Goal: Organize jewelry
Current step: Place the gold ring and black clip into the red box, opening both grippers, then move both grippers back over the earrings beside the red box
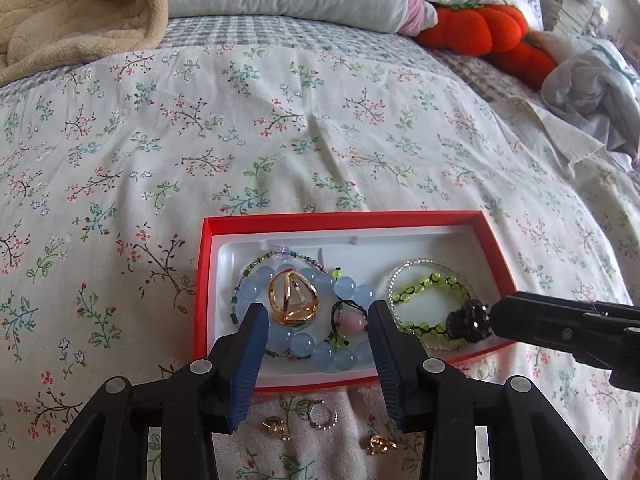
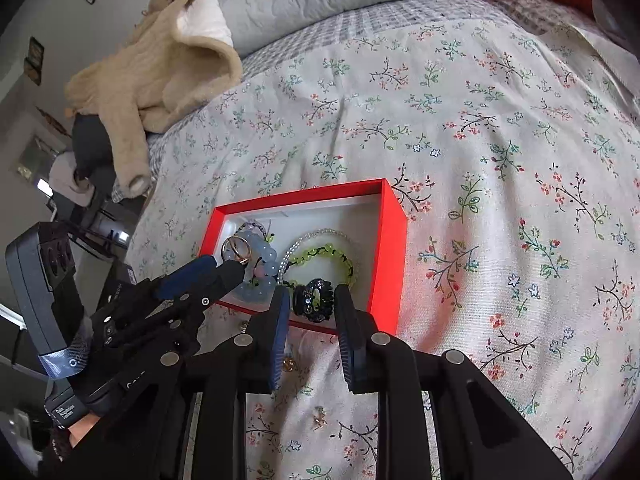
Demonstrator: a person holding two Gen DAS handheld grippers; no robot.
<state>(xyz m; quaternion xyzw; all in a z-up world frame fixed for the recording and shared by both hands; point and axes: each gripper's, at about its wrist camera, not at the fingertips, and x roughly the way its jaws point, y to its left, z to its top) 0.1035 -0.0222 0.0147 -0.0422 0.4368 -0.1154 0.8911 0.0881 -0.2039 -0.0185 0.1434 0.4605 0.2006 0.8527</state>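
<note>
Right gripper spread around black ring, near edge of red box; left gripper released.

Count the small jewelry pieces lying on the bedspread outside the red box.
3, all just in front of the red box: a gold piece on the left, a beaded ring in the middle, another gold piece on the right. The grippers may hide others.
</note>
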